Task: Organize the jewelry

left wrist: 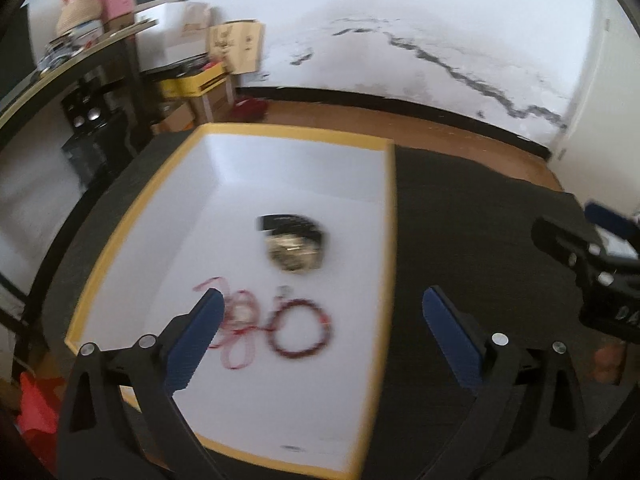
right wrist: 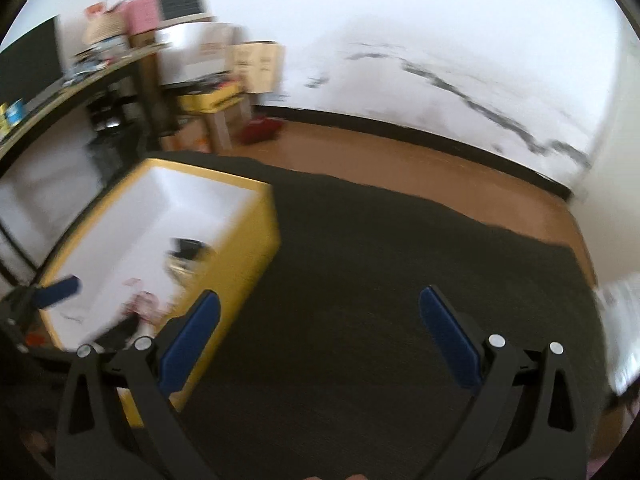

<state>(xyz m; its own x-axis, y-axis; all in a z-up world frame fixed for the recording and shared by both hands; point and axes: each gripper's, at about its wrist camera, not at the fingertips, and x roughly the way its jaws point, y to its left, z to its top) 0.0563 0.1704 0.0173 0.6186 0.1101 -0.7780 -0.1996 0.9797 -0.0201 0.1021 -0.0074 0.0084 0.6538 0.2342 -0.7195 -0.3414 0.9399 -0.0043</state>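
Note:
A yellow box with a white inside (left wrist: 386,240) (right wrist: 248,272) stands on a dark mat. On its floor lie a dark red bead bracelet (left wrist: 300,330), a tangle of thin red cord (left wrist: 240,328), and a black-and-gold piece of jewelry (left wrist: 294,244) (right wrist: 188,256). My left gripper (left wrist: 320,300) hangs open above the box's near right part, nothing between its blue pads. My right gripper (right wrist: 318,300) is open over the bare mat, right of the box, and holds nothing. It also shows at the right edge of the left wrist view as the right gripper (left wrist: 600,264).
The dark mat (right wrist: 380,260) spreads to the right over a wooden floor (right wrist: 400,156). Shelves with boxes and a yellow crate (left wrist: 192,82) stand at the back left by a white wall. Something white (right wrist: 620,328) lies at the mat's right edge. Red cloth (left wrist: 36,408) lies at lower left.

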